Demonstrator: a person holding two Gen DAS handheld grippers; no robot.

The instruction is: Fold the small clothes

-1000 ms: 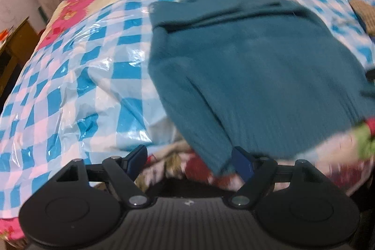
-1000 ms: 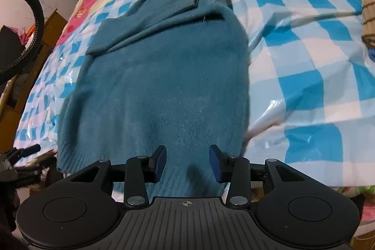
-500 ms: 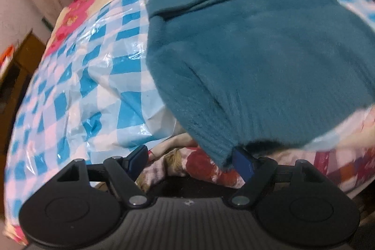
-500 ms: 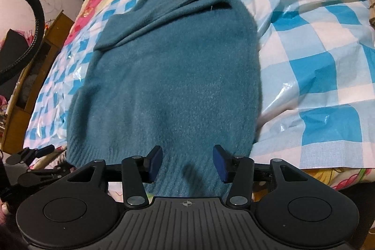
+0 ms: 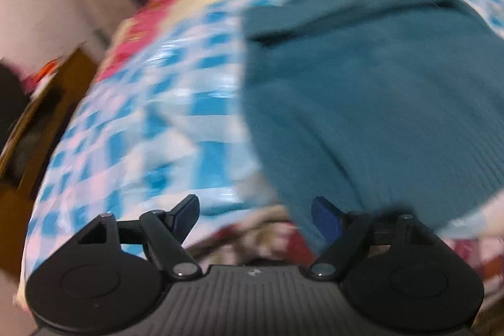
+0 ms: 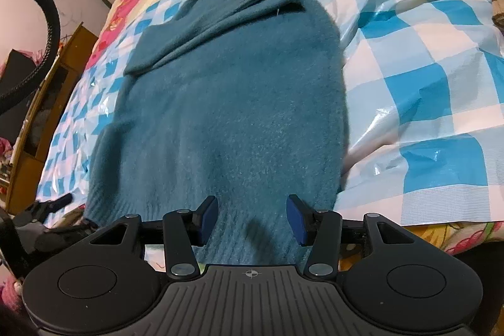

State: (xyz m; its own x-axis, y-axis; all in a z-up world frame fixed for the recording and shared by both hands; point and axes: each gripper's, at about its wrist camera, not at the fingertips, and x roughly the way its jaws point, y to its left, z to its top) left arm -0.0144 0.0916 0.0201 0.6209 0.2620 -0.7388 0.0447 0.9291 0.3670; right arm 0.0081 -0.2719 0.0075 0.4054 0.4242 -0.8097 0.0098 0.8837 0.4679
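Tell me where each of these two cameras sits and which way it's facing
Left wrist: on the left gripper, looking forward along its open fingers at the teal sweater hem's left corner on the checkered sheet; blurred.
Right wrist: on the right gripper, fingers open over the hem's middle, looking up the sweater toward its folded sleeve.
Shared: sweater, sheet, bed.
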